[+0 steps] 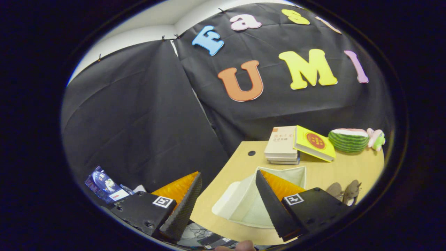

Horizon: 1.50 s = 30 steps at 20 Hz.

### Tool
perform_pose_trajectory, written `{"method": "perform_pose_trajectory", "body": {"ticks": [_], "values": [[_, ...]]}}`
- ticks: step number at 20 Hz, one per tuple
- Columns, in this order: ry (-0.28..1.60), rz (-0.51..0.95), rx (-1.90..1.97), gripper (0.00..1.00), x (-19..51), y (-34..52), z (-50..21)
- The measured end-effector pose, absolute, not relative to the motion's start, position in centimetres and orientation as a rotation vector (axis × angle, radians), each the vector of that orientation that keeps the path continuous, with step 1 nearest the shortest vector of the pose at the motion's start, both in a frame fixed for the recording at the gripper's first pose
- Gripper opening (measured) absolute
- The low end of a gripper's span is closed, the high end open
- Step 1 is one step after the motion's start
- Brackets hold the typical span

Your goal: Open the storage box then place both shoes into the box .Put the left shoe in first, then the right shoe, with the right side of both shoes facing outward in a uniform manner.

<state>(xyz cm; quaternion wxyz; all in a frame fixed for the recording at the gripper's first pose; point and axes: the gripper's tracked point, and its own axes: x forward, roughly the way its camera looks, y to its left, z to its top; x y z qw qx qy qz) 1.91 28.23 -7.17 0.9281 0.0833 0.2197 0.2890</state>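
Two shoes (344,191) beside box (244,205) | gripper (230,209) spread, holding nothing

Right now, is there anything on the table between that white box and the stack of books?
No. In the gripper view the strip of table between the box and the books is bare wood. The open tool holds nothing.

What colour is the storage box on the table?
Off-white, seen in the gripper view: the storage box lies just ahead of the open claw.
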Motion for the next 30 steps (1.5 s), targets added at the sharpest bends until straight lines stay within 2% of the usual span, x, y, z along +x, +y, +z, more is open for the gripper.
{"method": "perform_pose_trajectory", "body": {"ticks": [7,12,20,30], "values": [[0.388,0.402,0.119,1.00,3.6,17.0,-6.5],[0.409,0.280,0.075,1.00,4.1,8.6,-9.0],[0.630,0.178,0.075,1.00,4.5,0.6,-20.5],[1.018,0.206,0.140,1.00,5.9,-2.1,-34.7]]}}
